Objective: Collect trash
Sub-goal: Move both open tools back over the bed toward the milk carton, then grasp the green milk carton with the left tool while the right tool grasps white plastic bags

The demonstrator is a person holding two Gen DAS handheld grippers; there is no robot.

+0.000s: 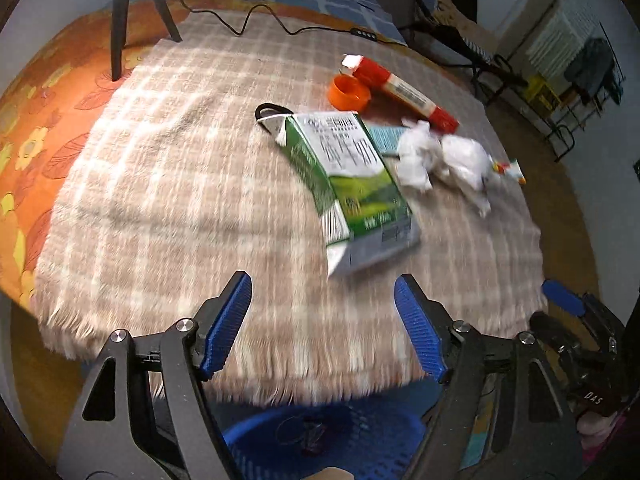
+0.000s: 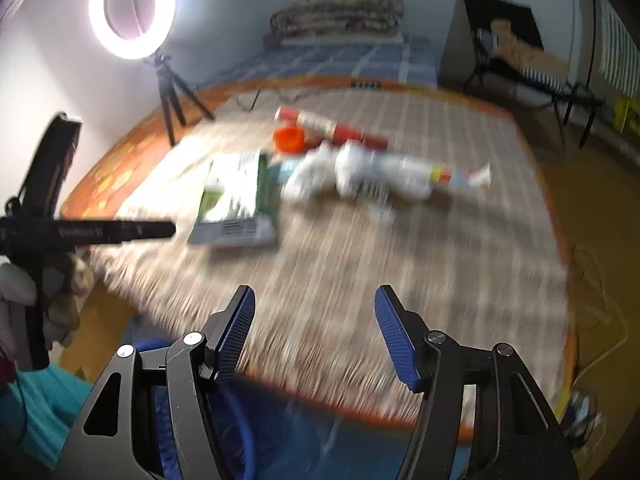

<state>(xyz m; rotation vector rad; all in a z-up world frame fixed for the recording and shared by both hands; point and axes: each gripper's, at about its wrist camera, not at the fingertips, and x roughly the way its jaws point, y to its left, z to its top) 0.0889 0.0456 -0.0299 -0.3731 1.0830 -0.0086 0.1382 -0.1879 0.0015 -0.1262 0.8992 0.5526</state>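
Between picks, I judge; left gripper and right gripper jaws apart, empty; milk carton on checked cloth, tissue wads beside it; blue bin below table edge; next I reach for carton, needs wide jaws

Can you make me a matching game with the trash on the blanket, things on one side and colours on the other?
Things:
1. carton
2. cap
3. crumpled paper
4. tube

Colours:
A. orange
B. white
C. green and white
D. red and white

Pairs: 1-C, 2-A, 3-B, 4-D
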